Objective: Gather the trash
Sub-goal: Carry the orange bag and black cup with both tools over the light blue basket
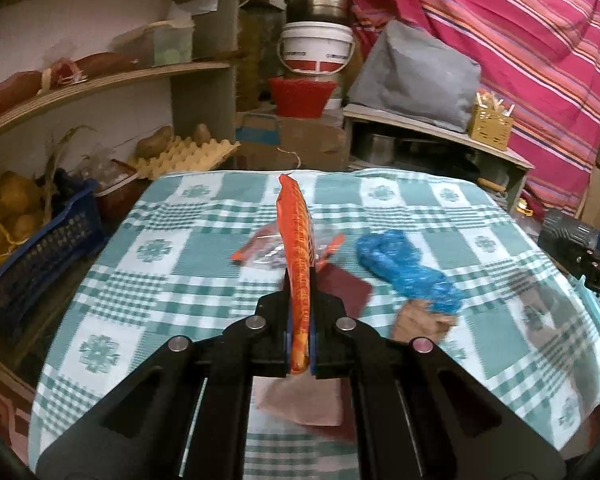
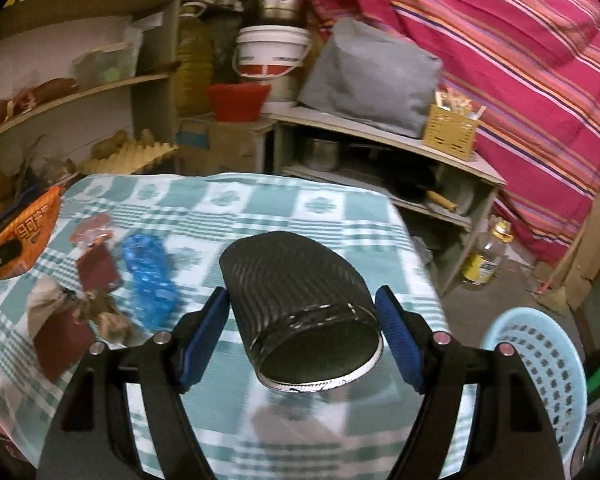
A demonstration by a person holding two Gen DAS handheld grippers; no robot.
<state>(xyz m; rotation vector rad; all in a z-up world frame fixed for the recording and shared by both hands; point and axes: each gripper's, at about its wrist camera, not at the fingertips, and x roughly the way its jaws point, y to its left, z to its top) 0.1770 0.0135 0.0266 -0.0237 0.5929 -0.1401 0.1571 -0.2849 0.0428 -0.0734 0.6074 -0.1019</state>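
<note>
My left gripper (image 1: 300, 320) is shut on an orange snack wrapper (image 1: 296, 248), held edge-on above the checked tablecloth (image 1: 160, 280); the wrapper also shows at the left of the right wrist view (image 2: 28, 232). My right gripper (image 2: 304, 332) is shut on a black carbon-pattern cylinder (image 2: 300, 304), its blue pads (image 2: 400, 340) against the sides, above the table. On the cloth lie a crumpled blue plastic bag (image 1: 408, 268), a clear wrapper with orange strips (image 1: 268, 252), dark red paper (image 1: 348, 288) and brown paper scraps (image 1: 420, 320).
A light blue perforated basket (image 2: 540, 368) stands at the table's right side. A dark blue crate (image 1: 40, 256) with potatoes sits left. Shelves (image 1: 100, 80), buckets (image 1: 316, 48), a grey cushion (image 1: 416, 72) and a striped pink cloth (image 1: 520, 40) stand behind.
</note>
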